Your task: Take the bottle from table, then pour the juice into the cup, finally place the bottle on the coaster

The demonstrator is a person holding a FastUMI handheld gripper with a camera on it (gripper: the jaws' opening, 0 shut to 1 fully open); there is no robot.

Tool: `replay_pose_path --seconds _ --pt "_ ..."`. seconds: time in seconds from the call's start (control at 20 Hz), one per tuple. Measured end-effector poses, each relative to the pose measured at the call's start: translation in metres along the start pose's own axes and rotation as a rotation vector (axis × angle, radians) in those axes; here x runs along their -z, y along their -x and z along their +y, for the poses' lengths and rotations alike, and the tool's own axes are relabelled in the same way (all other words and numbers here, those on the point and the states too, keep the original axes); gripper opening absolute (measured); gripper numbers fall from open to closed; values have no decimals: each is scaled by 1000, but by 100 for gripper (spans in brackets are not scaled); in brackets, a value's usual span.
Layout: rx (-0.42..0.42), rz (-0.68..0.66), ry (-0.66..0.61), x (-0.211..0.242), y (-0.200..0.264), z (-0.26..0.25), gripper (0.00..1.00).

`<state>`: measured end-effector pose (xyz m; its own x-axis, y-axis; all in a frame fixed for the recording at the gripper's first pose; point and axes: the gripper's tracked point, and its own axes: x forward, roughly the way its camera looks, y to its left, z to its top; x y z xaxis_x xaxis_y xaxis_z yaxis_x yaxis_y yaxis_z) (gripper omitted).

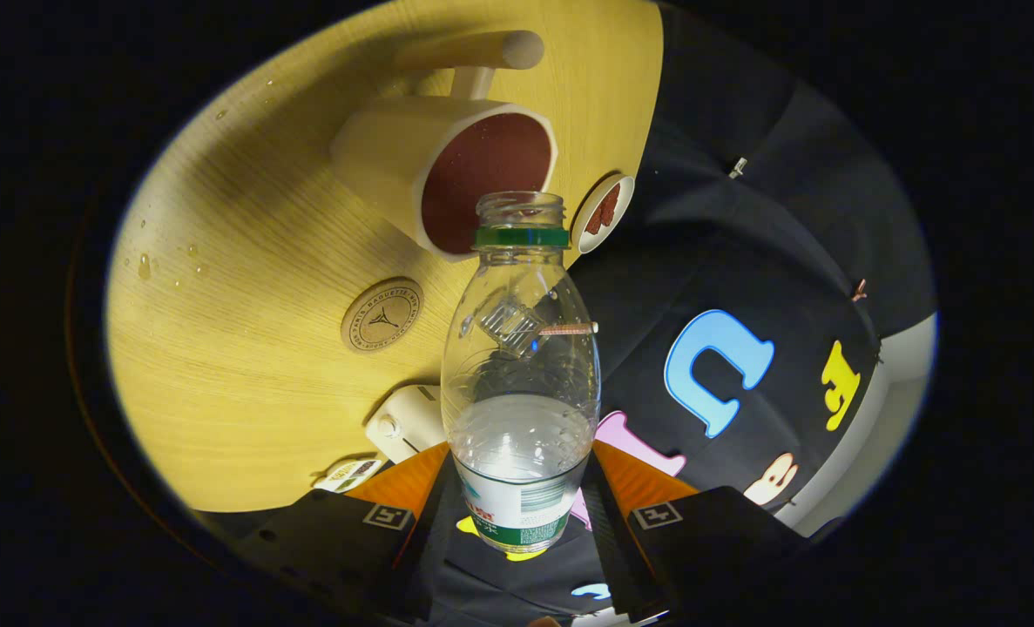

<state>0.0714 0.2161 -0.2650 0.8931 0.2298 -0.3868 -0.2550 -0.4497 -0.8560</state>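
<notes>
- The coaster [381,314] on the bench [246,261] carries a ring of small capital letters around a three-armed emblem; the letters are too small to read with certainty.
- The bottle [521,383] has a label with fine print, too blurred to read.
- Each finger of the gripper [521,514], which presses on the bottle, carries a square coded marker, not a text.

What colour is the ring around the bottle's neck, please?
Green, seen in the gripper view: the ring sits just below the bottle mouth.
</notes>
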Motion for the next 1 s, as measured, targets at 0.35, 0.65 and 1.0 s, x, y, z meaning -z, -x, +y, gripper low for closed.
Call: replay_pose_path --seconds 0.35,0.65,1.0 --pt "-185 54 -591 -11 18 46 76" --pt "-208 20 -1141 -25 28 31 77" --pt "-229 -140 -1693 -19 23 -5 76"
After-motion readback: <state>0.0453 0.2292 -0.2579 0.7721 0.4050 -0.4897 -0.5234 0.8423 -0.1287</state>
